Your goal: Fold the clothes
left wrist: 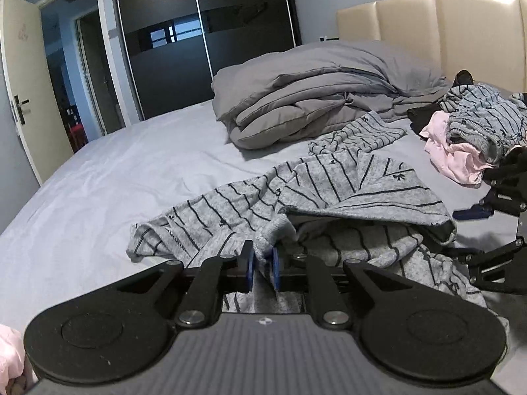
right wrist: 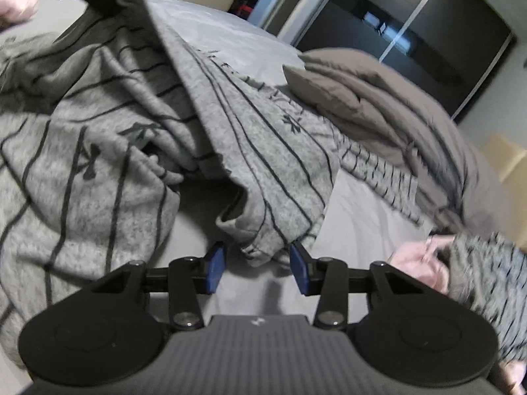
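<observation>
A grey top with thin dark stripes [left wrist: 329,191] lies crumpled across the grey bed sheet [left wrist: 131,164]. My left gripper [left wrist: 262,260] is shut on a bunched edge of this striped top, its blue pads pinching the cloth. In the right wrist view the same striped top [right wrist: 257,151] hangs and drapes in front of the camera. My right gripper [right wrist: 258,265] is open, and a corner of the top dangles between its blue pads [right wrist: 215,268] without being pinched. The right gripper also shows at the right edge of the left wrist view [left wrist: 494,217].
A folded grey duvet [left wrist: 313,95] sits at the head of the bed before a cream headboard [left wrist: 444,29]. A heap of striped, pink and black clothes [left wrist: 467,131] lies at the right. Black wardrobe doors [left wrist: 197,39] and an open door [left wrist: 23,92] stand behind.
</observation>
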Action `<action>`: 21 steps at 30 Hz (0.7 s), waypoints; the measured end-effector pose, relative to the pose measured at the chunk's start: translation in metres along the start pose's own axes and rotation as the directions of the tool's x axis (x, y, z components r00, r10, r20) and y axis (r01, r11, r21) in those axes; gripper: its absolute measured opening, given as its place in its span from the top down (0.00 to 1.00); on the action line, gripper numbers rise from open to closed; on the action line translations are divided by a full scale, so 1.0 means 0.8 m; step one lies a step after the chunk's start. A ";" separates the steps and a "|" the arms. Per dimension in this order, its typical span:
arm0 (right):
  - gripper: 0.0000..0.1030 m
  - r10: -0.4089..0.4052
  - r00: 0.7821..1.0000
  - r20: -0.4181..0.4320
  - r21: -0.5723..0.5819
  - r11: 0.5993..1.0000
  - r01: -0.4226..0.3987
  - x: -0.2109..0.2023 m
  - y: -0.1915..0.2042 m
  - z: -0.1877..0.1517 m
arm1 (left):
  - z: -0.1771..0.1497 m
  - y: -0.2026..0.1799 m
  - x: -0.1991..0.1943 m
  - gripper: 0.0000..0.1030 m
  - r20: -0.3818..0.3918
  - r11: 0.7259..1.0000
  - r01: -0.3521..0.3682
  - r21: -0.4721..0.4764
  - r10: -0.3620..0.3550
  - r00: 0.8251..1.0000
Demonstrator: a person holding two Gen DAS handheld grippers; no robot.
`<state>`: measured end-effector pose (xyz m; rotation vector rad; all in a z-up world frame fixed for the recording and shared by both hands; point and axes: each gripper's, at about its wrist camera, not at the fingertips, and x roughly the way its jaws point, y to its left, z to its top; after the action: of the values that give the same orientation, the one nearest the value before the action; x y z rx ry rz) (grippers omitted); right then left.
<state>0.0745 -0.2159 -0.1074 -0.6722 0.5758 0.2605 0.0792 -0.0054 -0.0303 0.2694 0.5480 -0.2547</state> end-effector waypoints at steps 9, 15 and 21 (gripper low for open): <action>0.83 -0.062 0.995 0.083 -0.074 0.995 0.069 -0.004 -0.005 0.014 | -0.013 -0.007 0.005 0.90 -0.033 0.999 0.033 0.013 -0.033 0.999; 0.84 -0.108 0.991 0.082 0.035 0.994 0.105 -0.007 -0.040 0.023 | -0.023 -0.017 0.009 0.53 -0.058 0.997 0.068 0.029 -0.067 0.996; 0.84 -0.108 0.992 0.071 0.058 0.993 0.104 -0.002 -0.049 0.025 | -0.023 -0.013 0.017 0.59 -0.068 0.997 0.073 0.018 -0.071 0.995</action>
<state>0.0972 -0.2327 -0.0742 -0.6362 0.4734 0.1686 0.0786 -0.0118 -0.0547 0.2794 0.6231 -0.3223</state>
